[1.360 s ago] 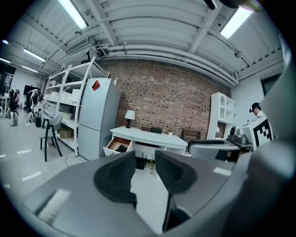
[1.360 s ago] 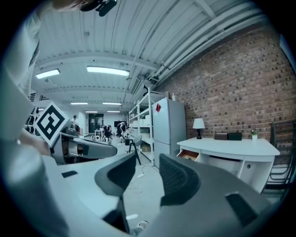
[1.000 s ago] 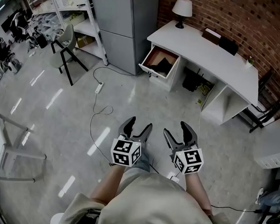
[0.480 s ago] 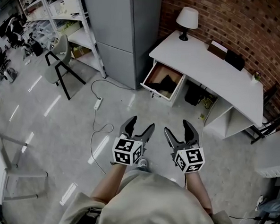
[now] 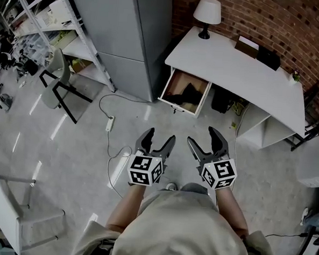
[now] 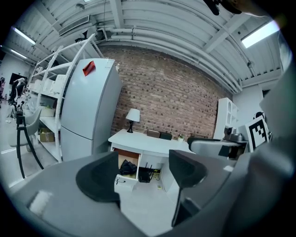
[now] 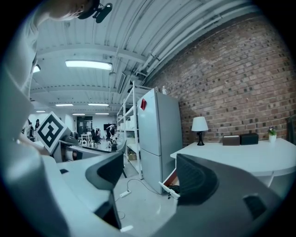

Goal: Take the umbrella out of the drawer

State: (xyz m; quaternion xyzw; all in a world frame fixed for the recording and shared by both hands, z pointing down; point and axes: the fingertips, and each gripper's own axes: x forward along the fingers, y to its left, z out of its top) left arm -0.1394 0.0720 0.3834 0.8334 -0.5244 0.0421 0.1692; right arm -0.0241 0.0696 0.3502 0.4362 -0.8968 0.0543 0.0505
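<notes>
The white desk (image 5: 244,70) stands against the brick wall with its left drawer (image 5: 174,102) pulled open. A black folded umbrella (image 5: 187,92) lies inside it. Both grippers hang side by side over the floor, well short of the drawer, pointing towards it. My left gripper (image 5: 159,137) is open and empty, and so is my right gripper (image 5: 203,137). The left gripper view shows the drawer (image 6: 121,179) with the umbrella (image 6: 127,167) between the spread jaws. In the right gripper view only the drawer's front (image 7: 169,189) shows, beside the grey cabinet.
A tall grey cabinet (image 5: 127,36) stands just left of the drawer, with a shelf rack (image 5: 42,20) and a chair (image 5: 57,80) farther left. A power strip with its cable (image 5: 110,123) lies on the floor. A lamp (image 5: 207,14) and dark boxes (image 5: 258,51) sit on the desk.
The person has walked towards the desk, so the open drawer lies nearer and more centred. Both grippers travelled along, still open and empty.
</notes>
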